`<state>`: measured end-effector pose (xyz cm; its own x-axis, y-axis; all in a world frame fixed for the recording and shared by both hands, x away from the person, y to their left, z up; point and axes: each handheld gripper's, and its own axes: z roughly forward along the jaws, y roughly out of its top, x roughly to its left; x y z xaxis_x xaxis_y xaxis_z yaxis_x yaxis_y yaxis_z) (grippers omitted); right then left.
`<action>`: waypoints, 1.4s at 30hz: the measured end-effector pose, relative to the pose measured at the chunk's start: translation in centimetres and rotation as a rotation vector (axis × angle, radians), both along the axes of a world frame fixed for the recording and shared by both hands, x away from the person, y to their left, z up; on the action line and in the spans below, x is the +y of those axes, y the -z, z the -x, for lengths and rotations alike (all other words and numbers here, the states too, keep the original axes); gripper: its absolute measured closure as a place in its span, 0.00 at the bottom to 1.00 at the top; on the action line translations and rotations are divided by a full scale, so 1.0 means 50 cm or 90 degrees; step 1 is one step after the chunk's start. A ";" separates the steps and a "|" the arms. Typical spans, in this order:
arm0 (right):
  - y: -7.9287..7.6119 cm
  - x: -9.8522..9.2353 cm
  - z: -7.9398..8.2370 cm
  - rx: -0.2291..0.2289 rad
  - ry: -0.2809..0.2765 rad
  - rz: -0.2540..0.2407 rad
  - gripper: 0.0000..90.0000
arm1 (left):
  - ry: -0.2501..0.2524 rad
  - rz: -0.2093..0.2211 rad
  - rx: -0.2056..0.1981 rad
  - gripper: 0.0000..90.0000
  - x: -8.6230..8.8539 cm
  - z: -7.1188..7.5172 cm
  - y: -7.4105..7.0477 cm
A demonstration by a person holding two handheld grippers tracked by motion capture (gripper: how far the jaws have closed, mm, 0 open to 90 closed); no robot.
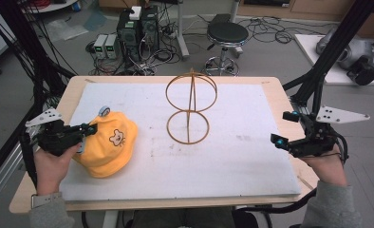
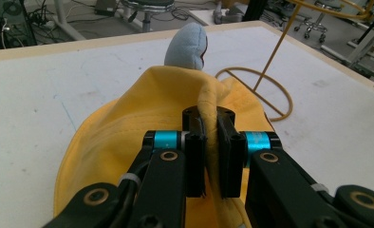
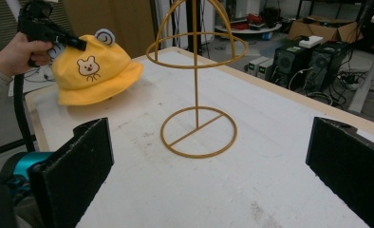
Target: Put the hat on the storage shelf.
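A wooden table holds a big white mat. On the mat stands a yellow wire stand. Near it, a yellow hat with a bear face rests partly on the mat.

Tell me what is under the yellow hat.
The yellow hat rests partly on the white mat, one side pinched up by the left gripper. In the right gripper view its brim meets the mat; anything beneath the crown is covered.
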<state>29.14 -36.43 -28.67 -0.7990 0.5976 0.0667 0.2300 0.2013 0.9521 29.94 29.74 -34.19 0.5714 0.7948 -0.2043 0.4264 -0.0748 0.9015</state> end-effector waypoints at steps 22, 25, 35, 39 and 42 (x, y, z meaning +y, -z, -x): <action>0.003 0.002 -0.007 0.009 -0.009 -0.002 0.01 | 0.078 -0.001 -0.033 0.93 -0.052 -0.005 -0.090; 0.004 0.004 -0.007 0.011 -0.011 0.000 0.01 | 0.087 -0.007 -0.032 0.93 -0.058 -0.010 -0.107; 0.008 0.001 -0.011 0.012 -0.011 -0.003 0.01 | 0.109 -0.009 -0.043 0.93 -0.071 -0.015 -0.144; 0.009 0.001 -0.011 0.017 -0.010 -0.004 0.01 | 0.113 -0.011 -0.049 0.93 -0.079 -0.016 -0.164; 0.010 0.001 -0.012 0.018 -0.012 -0.002 0.01 | 0.116 -0.020 -0.051 0.93 -0.088 -0.017 -0.181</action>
<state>29.75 -36.38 -29.17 -0.8080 0.5820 0.0920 0.2535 0.2024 0.9459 30.80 25.33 -25.12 0.7200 0.6820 -0.1284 0.3297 -0.1734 0.9280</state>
